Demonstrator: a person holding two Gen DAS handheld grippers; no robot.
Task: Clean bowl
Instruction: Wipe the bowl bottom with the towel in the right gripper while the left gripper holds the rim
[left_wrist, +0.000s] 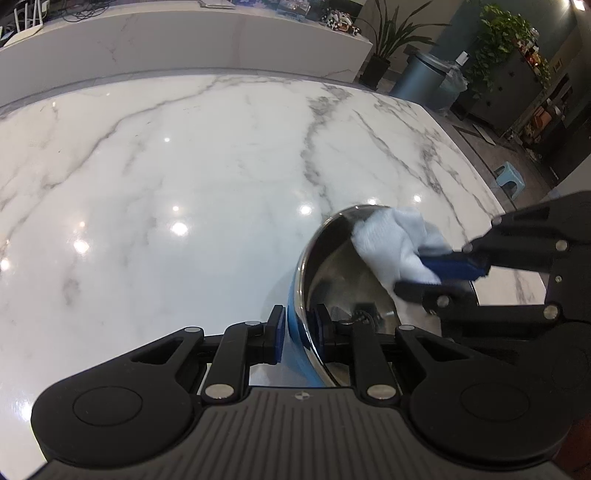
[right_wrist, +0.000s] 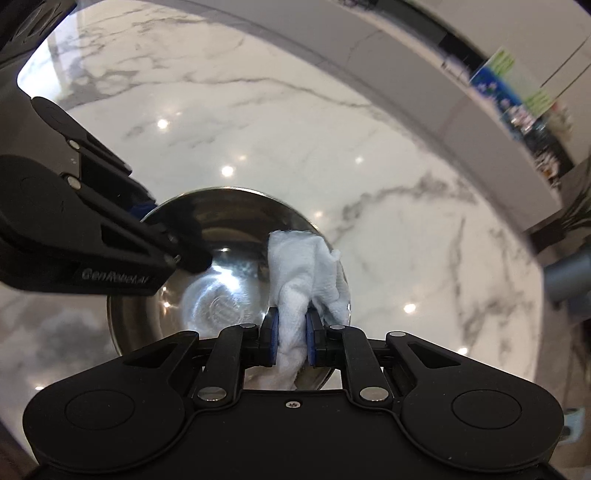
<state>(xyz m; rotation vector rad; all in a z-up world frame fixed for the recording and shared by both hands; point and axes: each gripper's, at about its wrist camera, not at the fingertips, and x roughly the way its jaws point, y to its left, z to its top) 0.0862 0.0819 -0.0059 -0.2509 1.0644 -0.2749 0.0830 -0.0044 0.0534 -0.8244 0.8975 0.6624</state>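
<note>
A steel bowl (left_wrist: 343, 273) with a blue outer wall sits tilted over the white marble counter (left_wrist: 166, 184). My left gripper (left_wrist: 301, 332) is shut on the bowl's near rim, one finger outside and one inside. My right gripper (left_wrist: 424, 273) comes in from the right, shut on a white cloth (left_wrist: 388, 240) pressed against the bowl's inner wall near the far rim. In the right wrist view the right gripper (right_wrist: 291, 339) pinches the cloth (right_wrist: 306, 273) over the right side of the bowl (right_wrist: 221, 229); the left gripper (right_wrist: 177, 251) holds the bowl's left rim.
A raised marble ledge (left_wrist: 184, 40) runs along the counter's far side. Beyond the right edge stand a grey bin (left_wrist: 417, 74), potted plants (left_wrist: 509, 44) and a small blue stool (left_wrist: 511, 177). A colourful box (right_wrist: 517, 92) sits on the ledge.
</note>
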